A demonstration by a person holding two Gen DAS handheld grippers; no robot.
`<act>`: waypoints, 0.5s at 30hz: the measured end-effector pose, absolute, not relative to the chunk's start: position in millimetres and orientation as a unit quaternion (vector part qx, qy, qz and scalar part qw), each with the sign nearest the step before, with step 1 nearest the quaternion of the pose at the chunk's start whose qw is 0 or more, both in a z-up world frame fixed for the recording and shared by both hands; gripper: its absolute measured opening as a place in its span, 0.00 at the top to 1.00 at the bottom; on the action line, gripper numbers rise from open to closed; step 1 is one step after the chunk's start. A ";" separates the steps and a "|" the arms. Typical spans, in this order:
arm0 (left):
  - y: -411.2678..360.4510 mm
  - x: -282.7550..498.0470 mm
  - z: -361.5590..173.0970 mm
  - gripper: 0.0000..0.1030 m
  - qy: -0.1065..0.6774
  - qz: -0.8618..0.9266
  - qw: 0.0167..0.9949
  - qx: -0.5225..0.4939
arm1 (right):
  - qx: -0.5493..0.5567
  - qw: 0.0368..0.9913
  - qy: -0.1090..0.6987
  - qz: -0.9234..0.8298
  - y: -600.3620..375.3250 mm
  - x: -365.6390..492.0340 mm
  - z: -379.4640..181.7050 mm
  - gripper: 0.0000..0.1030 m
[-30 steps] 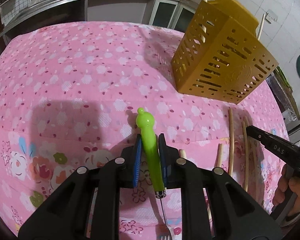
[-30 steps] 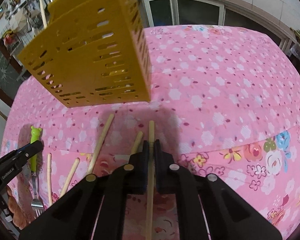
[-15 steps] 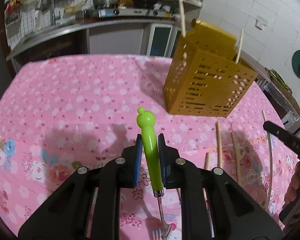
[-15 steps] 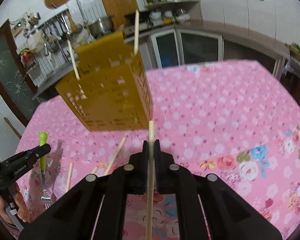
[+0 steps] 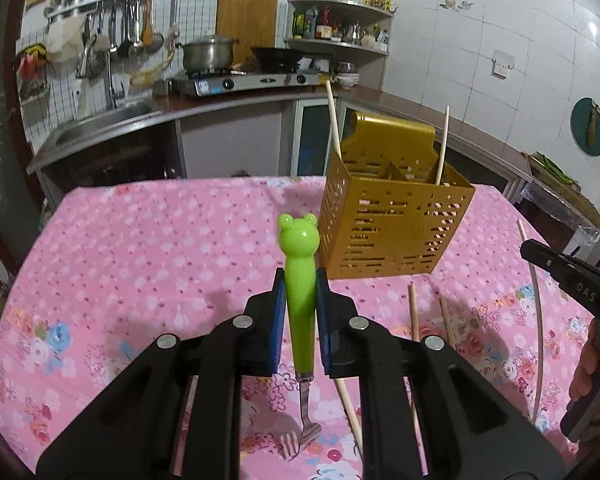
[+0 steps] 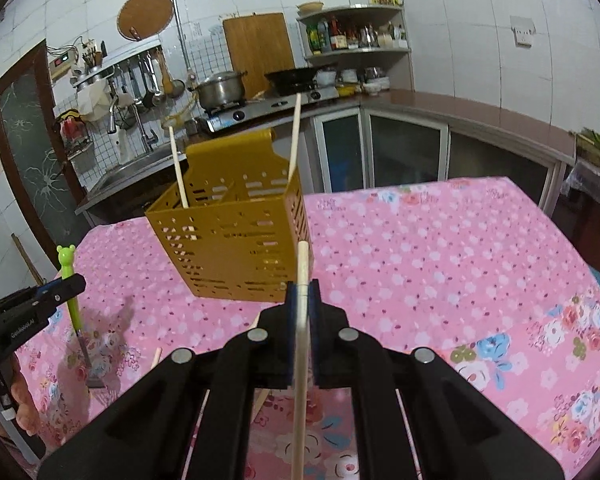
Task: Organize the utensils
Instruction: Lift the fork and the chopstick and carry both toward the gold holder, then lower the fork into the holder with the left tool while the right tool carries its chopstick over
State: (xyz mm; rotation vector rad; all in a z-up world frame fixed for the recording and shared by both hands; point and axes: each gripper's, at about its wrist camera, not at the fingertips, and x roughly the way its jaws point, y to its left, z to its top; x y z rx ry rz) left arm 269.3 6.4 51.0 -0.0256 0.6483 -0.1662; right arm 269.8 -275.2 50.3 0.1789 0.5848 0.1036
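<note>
A green frog-headed fork (image 5: 299,256) hangs tines-down above the pink flowered tablecloth (image 5: 140,248), and my left gripper (image 5: 300,280) is shut on its handle. My right gripper (image 6: 303,288) is shut on a wooden chopstick (image 6: 301,340), held upright just in front of the gold slotted utensil holder (image 6: 236,240). The holder (image 5: 392,232) stands on the cloth with two chopsticks (image 5: 334,120) leaning in it. Seen from the right wrist, the left gripper (image 6: 74,282) and fork (image 6: 66,258) are at far left. From the left wrist, the right gripper (image 5: 540,254) is at the right edge.
Several loose chopsticks (image 5: 414,312) lie on the cloth between the grippers, in front of the holder. A person's hand (image 5: 592,372) grips the right tool. Behind the table runs a counter with a stove and pot (image 5: 208,54) and a sink (image 5: 100,120).
Both grippers have risen off the cloth and tilted up, carrying the fork and the chopstick. The holder's open top has come into view and looks farther off.
</note>
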 end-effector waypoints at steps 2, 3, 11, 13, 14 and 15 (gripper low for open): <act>6.4 269.0 53.5 0.87 0.312 -0.078 0.947 -0.008 | 0.084 0.955 0.280 0.051 -274.2 267.3 55.7 0.94; 6.0 268.8 54.8 0.87 0.310 -0.077 0.947 -0.006 | 0.083 0.956 0.277 0.052 -273.8 266.7 57.8 0.94; 3.6 268.3 72.3 0.88 0.292 -0.075 0.954 0.004 | 0.083 0.963 0.250 0.058 -273.8 262.2 79.6 0.94; 1.7 267.9 79.1 0.88 0.285 -0.076 0.956 0.006 | 0.085 0.964 0.245 0.057 -274.7 263.3 83.4 0.94; 1.1 267.9 83.2 0.88 0.281 -0.077 0.957 0.006 | 0.086 0.965 0.243 0.057 -275.7 263.8 84.4 0.94; 0.9 267.8 85.9 0.88 0.278 -0.077 0.957 0.006 | 0.088 0.965 0.240 0.057 -277.1 264.5 85.9 0.94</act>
